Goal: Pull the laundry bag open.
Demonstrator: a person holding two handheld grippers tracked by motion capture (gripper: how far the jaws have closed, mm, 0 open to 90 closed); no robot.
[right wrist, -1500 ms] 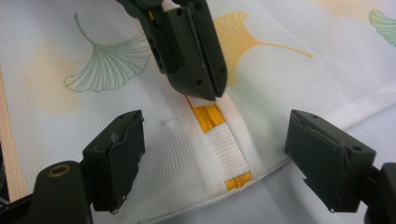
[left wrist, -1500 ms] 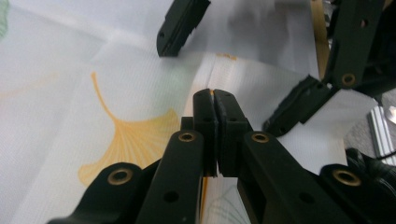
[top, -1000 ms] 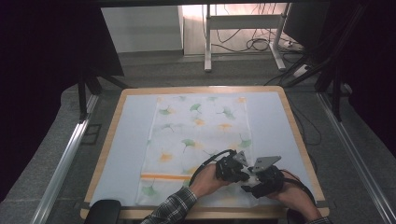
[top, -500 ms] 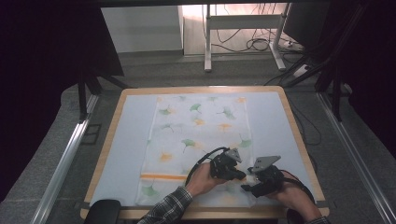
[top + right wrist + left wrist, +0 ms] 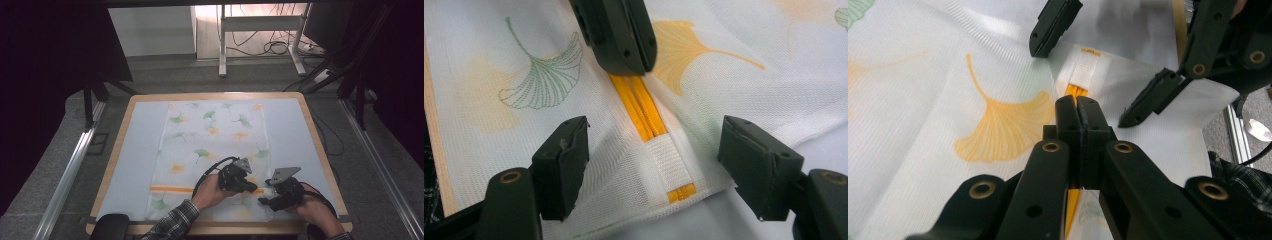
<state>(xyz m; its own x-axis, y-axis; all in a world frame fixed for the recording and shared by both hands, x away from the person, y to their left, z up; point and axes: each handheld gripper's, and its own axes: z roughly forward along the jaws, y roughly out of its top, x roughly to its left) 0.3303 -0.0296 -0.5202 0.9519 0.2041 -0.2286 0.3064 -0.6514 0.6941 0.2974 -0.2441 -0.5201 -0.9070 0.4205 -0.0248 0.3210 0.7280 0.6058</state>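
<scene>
A white mesh cloth bag [image 5: 215, 145] printed with ginkgo leaves lies flat on the table. An orange zipper [image 5: 172, 189] [image 5: 639, 105] runs across its near end. My left gripper [image 5: 252, 187] [image 5: 1078, 102] [image 5: 636, 62] is shut with its tips right on the zipper line, pinching the zipper pull, which is hidden between the jaws. My right gripper [image 5: 265, 192] [image 5: 654, 130] [image 5: 1087, 82] stands open astride the zipper's white end tab [image 5: 669, 165]. Its jaws have just been closing a little, and the pads rest on the cloth at either side of the tab.
The table has a wooden rim [image 5: 115, 165] and a pale top. Metal rails [image 5: 70, 170] run along both sides. A black pad [image 5: 112, 225] sits at the front left corner. Desk legs and cables [image 5: 270, 47] lie on the floor beyond the far edge.
My left gripper has slid leftward along the zipper, away from the right gripper. The right gripper has stayed over the zipper's end.
</scene>
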